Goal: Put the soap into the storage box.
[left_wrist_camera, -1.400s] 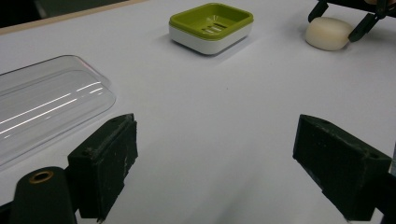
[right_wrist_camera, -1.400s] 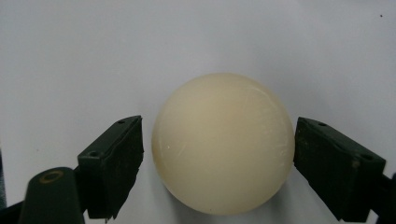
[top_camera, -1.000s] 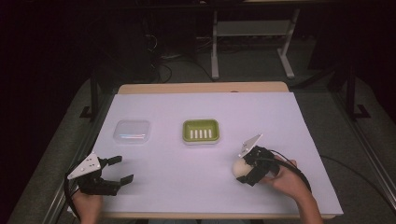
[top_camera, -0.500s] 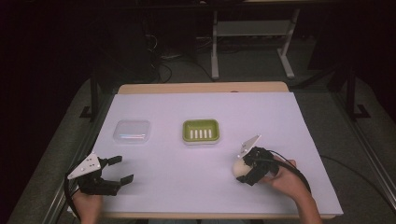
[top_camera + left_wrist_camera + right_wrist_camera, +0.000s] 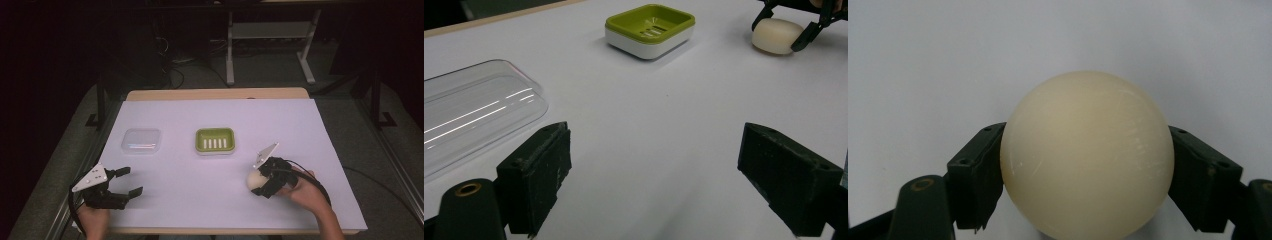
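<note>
The cream soap bar (image 5: pixel 1087 155) is sitting between the two black jaws of the right hand-held gripper (image 5: pixel 266 181), low on the right side of the tabletop (image 5: pixel 300 130), and the jaws are pressing against its rounded sides. It is lying nearer the person than the green soap dish (image 5: pixel 215 140) and well apart from it. The soap looks smooth and curved where the jaws are meeting it, so the main risk is that it is squeezing forward out of the grip as it is being lifted, especially if the pressure is light or the gripper is tilting downward. A drop could send it sliding across the white covering. Too hard a squeeze could be marking the soft surface instead. Coming in too low at the dish could be knocking its rim and shifting it. The left hand-held gripper (image 5: pixel 116 186) is resting open and empty at the lower left, near the clear lid (image 5: pixel 142 141), so it is posing little danger for now.
</note>
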The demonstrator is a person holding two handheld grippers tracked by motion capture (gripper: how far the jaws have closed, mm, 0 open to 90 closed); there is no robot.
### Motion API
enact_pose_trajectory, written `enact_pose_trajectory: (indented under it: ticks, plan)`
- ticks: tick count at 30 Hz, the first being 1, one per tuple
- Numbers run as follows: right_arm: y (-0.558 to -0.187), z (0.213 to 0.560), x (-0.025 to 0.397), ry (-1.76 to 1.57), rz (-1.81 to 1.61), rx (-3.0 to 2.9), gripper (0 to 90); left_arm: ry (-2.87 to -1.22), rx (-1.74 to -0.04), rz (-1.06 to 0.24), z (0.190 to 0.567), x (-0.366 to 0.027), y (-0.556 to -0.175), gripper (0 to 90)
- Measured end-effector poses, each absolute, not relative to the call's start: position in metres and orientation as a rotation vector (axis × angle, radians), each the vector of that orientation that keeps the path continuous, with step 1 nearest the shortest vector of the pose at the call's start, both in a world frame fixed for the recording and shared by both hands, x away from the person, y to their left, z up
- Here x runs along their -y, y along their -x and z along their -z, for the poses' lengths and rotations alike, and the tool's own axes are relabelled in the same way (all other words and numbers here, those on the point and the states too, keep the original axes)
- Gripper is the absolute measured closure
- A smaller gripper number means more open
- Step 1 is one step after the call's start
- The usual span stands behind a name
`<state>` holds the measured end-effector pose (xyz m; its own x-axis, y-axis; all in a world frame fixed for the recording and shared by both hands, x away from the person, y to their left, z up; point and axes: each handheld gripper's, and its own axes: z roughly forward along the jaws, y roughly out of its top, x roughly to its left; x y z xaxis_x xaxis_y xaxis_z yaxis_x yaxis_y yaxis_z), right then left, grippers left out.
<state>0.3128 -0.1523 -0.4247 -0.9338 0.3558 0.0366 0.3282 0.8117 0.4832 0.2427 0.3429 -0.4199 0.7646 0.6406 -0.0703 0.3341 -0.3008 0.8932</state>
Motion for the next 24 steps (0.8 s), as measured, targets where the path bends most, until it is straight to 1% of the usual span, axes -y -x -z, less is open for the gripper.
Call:
enact_pose_trajectory:
  ticks: [24]
  plan:
    - [-0.337,0.399,0.122,-0.467,-0.792,-2.983,22.5,-1.909,-0.747,-0.366,0.419,-0.344,-0.242,13.2]
